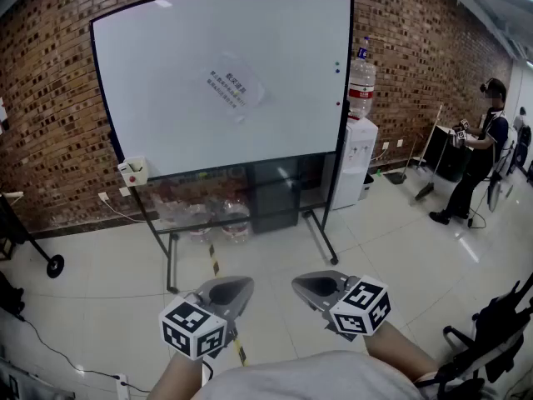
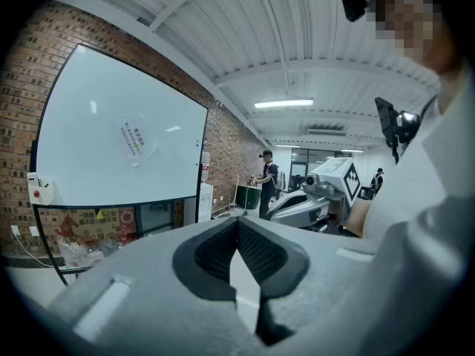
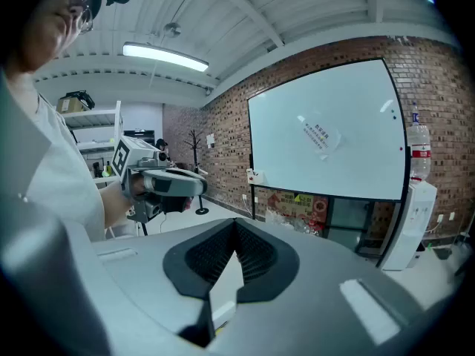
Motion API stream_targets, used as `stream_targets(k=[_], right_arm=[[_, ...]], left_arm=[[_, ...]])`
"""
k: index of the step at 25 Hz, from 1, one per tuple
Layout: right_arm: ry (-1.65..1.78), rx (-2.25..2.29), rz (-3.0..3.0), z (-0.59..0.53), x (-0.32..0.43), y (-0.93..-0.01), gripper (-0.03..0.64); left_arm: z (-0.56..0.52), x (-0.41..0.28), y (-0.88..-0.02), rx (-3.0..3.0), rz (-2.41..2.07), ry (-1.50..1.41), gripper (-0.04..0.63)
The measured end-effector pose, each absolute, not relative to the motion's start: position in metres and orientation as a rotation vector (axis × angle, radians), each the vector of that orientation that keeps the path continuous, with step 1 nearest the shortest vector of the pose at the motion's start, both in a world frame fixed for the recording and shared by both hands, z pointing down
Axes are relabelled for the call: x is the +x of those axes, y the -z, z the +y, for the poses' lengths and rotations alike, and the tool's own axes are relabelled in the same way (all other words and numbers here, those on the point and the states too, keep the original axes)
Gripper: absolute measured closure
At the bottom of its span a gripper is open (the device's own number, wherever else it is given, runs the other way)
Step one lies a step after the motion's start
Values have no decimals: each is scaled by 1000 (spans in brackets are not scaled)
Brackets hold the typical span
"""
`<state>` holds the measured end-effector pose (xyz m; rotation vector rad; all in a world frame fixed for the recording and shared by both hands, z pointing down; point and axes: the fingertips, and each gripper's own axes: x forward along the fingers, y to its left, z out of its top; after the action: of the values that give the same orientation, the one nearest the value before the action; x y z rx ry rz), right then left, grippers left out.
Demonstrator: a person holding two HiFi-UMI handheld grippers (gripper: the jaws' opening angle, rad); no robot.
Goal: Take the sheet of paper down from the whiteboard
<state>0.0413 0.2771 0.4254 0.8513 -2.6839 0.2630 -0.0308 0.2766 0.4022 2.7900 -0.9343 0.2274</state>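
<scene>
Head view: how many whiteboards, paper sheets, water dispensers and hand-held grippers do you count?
Whiteboard: 1
Sheet of paper: 1
Water dispenser: 1
Grippers: 2, left gripper and right gripper
Total: 5

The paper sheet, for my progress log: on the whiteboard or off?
On. The white printed paper sheet sits flat against the middle of the black-framed whiteboard.

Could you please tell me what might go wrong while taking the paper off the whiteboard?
The sheet of paper looks fixed flat under clear film, so pulling one edge might tear it. The whiteboard stands on a slim frame and may shift if pushed. The left gripper and right gripper are shut and far off.
</scene>
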Motion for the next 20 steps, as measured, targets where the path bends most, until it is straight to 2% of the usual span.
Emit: stream_targets(k=[11, 20], right_arm=[[-149, 693, -2700, 209, -20, -426, 617], [-163, 632, -2750, 72, -58, -434, 617]], left_arm=[[197, -106, -387, 2758, -1110, -212, 594], [67, -133, -395, 2737, -1151, -270, 594]])
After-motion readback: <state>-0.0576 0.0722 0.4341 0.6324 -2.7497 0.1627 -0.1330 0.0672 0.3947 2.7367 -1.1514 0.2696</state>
